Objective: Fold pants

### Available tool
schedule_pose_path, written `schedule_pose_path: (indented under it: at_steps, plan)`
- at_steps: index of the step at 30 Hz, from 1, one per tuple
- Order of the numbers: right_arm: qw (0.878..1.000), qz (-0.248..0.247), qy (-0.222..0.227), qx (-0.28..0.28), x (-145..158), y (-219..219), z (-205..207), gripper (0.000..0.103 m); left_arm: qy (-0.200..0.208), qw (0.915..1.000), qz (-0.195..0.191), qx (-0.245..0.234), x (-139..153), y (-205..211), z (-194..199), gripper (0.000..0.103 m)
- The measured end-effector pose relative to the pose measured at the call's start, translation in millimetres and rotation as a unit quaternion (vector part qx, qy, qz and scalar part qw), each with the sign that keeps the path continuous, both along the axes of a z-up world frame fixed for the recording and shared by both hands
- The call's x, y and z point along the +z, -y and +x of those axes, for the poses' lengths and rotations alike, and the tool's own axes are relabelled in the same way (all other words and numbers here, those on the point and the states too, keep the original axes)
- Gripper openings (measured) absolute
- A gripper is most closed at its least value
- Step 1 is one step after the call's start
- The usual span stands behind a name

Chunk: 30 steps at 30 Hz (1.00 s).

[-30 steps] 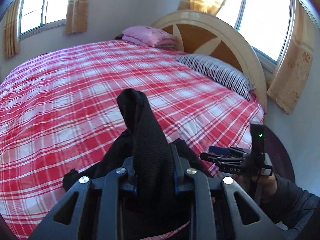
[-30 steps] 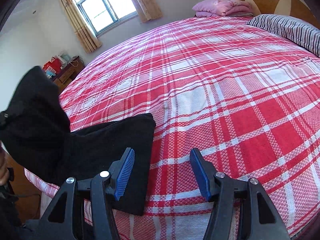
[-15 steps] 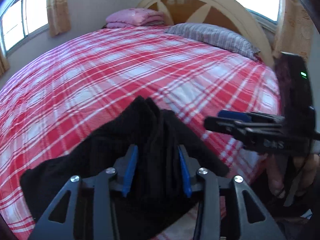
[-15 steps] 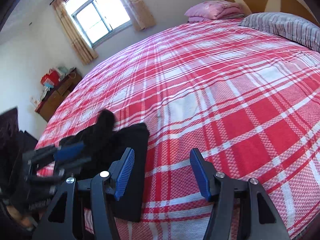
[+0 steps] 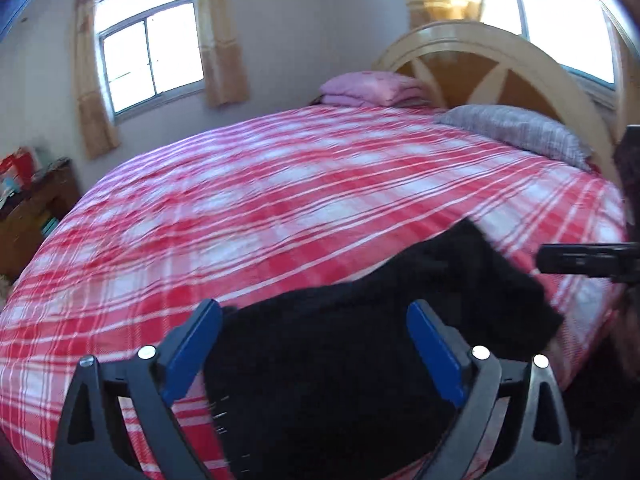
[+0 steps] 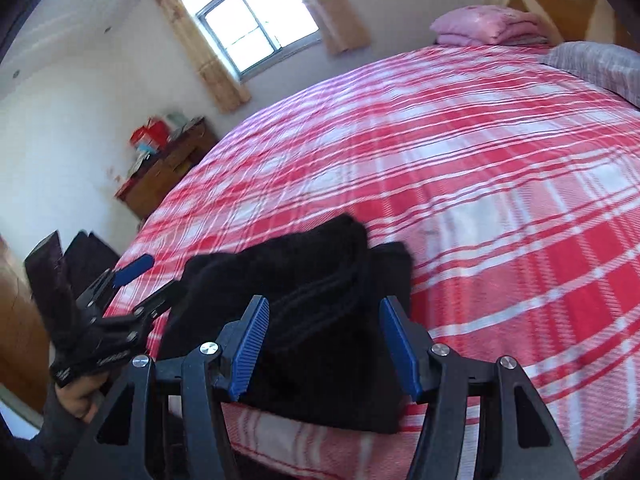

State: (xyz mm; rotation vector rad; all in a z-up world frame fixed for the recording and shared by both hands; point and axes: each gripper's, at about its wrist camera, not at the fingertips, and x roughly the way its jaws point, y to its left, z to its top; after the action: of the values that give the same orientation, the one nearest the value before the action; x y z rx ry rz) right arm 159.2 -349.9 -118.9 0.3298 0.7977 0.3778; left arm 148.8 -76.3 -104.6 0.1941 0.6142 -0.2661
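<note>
At the far left of the right wrist view, a wooden side cabinet (image 6: 168, 168) with red and white items on top stands against the white wall, under a curtained window (image 6: 256, 24). Nearer the camera on that same side, the left gripper (image 6: 132, 284) sits in the person's hand just off the bed's edge; one blue-padded finger (image 6: 134, 266) and one dark finger point toward the clothing, and the jaws stand apart with nothing between them. In the left wrist view this same gripper (image 5: 314, 350) shows both blue pads wide of each other, framing the cloth without pinching it.

In the middle, the black knit pants (image 6: 320, 304) lie bunched and partly folded on the near corner of the bed with the red and white plaid cover (image 6: 460, 152), close to its edge. The folded layers show as dark ridges on top. From the left wrist camera the pants (image 5: 360, 360) spread across the lower centre, one end reaching toward the right.

The right gripper (image 6: 324, 346) hovers above the pants, its jaws apart and empty, pads either side of the heap. Its dark body (image 5: 588, 260) enters the left wrist view at the right edge.

Farther right, a folded pink blanket (image 6: 486, 26) and a grey striped pillow (image 6: 596, 64) rest by the cream and wood arched headboard (image 5: 500, 68)
</note>
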Motion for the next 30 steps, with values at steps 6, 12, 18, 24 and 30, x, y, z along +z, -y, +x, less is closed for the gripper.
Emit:
schedule_pose_path:
  at_steps: [6, 12, 18, 24, 30]
  plan:
    - [1.0, -0.009, 0.003, 0.014, 4, -20, -2, 0.06, -0.042, 0.9968, -0.052, 0.044, -18, -38, 13, 0.096]
    - [0.995, -0.094, 0.01, 0.029, 2, -44, -8, 0.07, -0.052, 0.9962, -0.059, 0.037, -27, -32, 12, 0.096]
    - [0.997, -0.073, -0.033, 0.008, -14, -22, 1, 0.038, -0.052, 0.9964, -0.058, 0.033, -29, -33, 10, 0.096]
    - [0.999, -0.041, -0.034, -0.002, -16, -1, -10, 0.016, -0.054, 0.9956, -0.063, 0.044, -36, -41, 12, 0.096]
    - [0.997, -0.038, -0.059, -0.016, -29, 8, -11, 0.016, -0.064, 0.9952, -0.054, 0.05, -47, -43, 16, 0.099]
